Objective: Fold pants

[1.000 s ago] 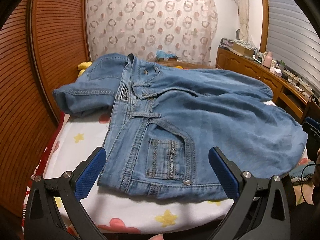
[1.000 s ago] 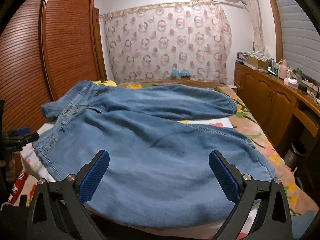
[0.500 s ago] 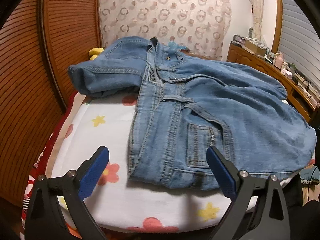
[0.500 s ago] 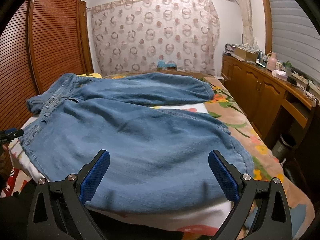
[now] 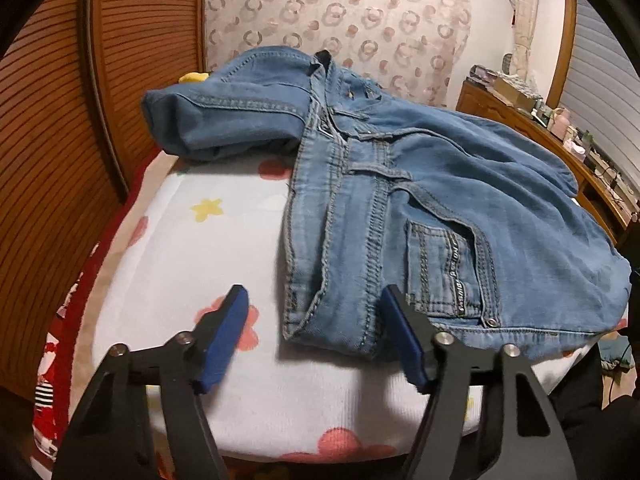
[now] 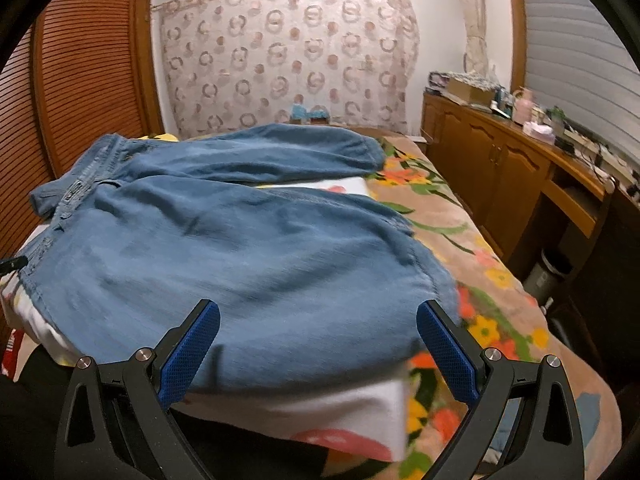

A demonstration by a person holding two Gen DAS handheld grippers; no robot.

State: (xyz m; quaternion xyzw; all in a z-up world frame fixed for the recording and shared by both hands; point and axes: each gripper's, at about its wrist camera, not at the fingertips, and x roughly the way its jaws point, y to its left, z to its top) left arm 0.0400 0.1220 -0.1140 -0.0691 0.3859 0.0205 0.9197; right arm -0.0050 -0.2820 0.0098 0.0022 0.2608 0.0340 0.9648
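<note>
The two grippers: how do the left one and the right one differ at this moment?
The left gripper has its jaws closing around the waistband corner of the jeans, with denim between them; the right gripper stands wide open. The left gripper is at the waist end, beside the coin pocket; the right gripper hovers over the plain leg fabric near the hem. Both have blue pads and black arms, and neither yet presses on the jeans.

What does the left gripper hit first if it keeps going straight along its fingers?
Most likely the near waistband corner of the light blue denim jeans, which lies between the closing left gripper fingers. Pads not yet touching; depth is unclear.
</note>
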